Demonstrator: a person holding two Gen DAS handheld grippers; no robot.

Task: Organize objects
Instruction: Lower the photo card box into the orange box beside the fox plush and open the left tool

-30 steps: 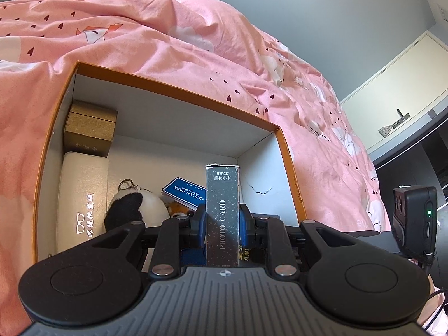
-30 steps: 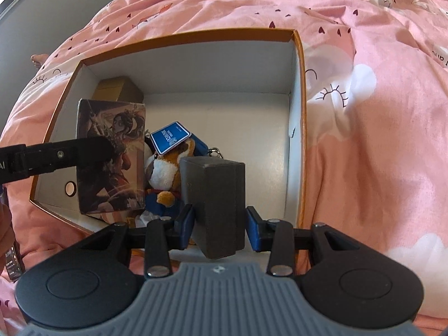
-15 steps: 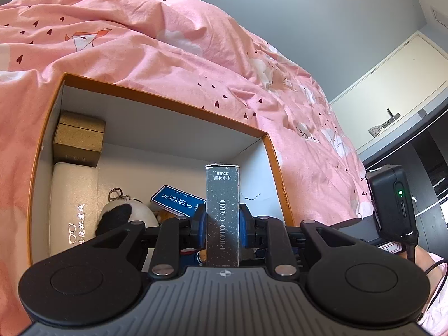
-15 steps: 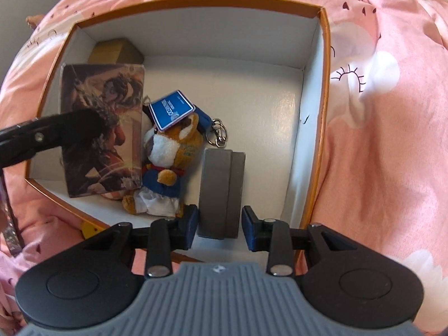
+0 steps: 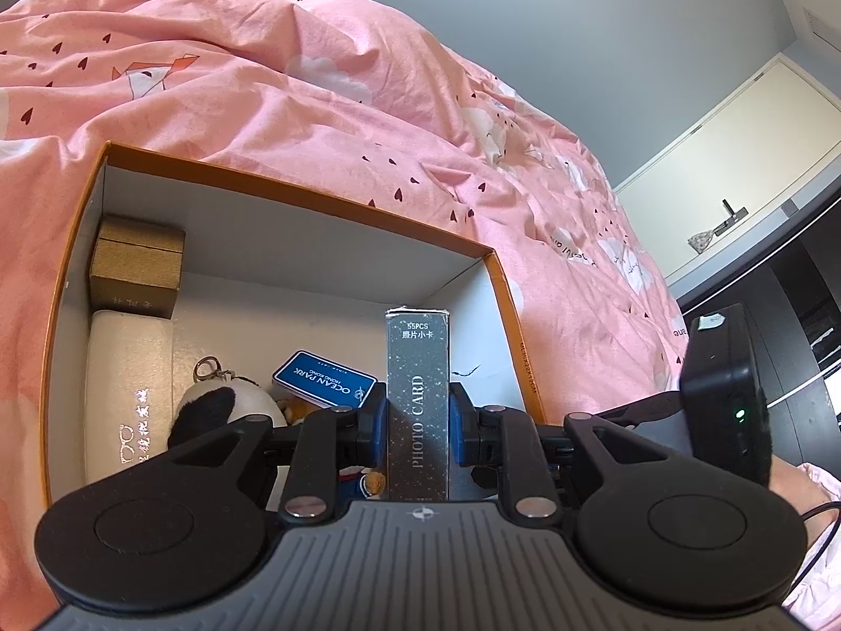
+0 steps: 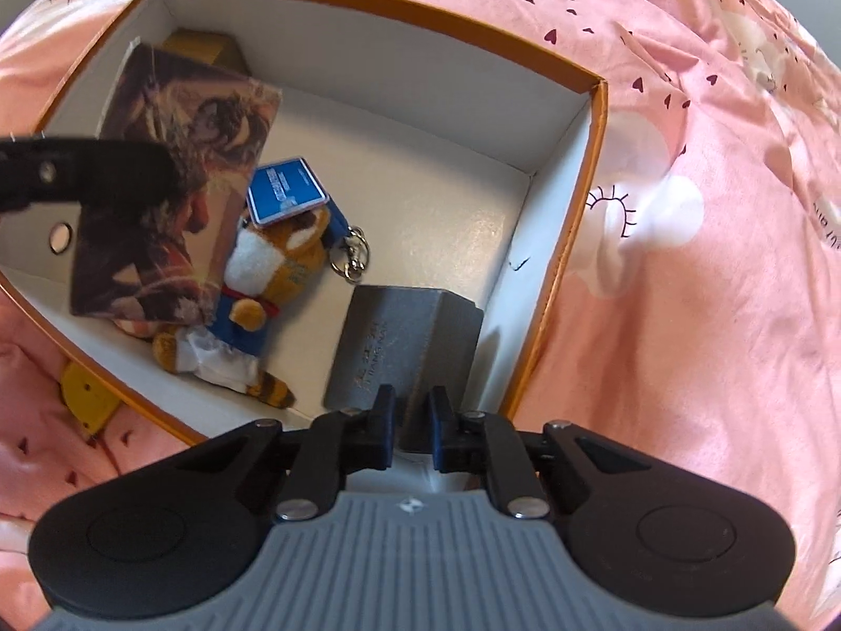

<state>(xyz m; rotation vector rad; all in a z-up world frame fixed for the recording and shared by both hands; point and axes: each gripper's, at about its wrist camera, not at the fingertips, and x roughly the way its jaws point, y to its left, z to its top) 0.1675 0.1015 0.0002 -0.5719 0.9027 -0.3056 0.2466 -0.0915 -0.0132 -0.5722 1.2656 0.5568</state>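
Observation:
An orange-rimmed white box (image 5: 294, 194) lies open on the pink bed; it also shows in the right wrist view (image 6: 588, 168). My left gripper (image 5: 418, 431) is shut on a tall photo card box (image 5: 418, 399), held upright over the box's left part; its picture face shows in the right wrist view (image 6: 173, 184). The grey box (image 6: 399, 347) lies flat on the floor of the white box at the near right. My right gripper (image 6: 410, 420) is above its near end, jaws close together, not gripping it. A plush keychain toy (image 6: 263, 305) with a blue tag (image 6: 286, 197) lies mid-box.
A gold box (image 5: 136, 268) and a cream glasses case (image 5: 129, 389) sit along the left wall of the white box. A black-and-white plush (image 5: 221, 410) lies beside them. Pink bedding (image 6: 709, 263) surrounds the box. A yellow piece (image 6: 86, 399) lies outside its near edge.
My right gripper laid the grey box down in the white box, let go and pulled back, its jaws narrowing. My left gripper kept hold of the photo card box and shifted slightly.

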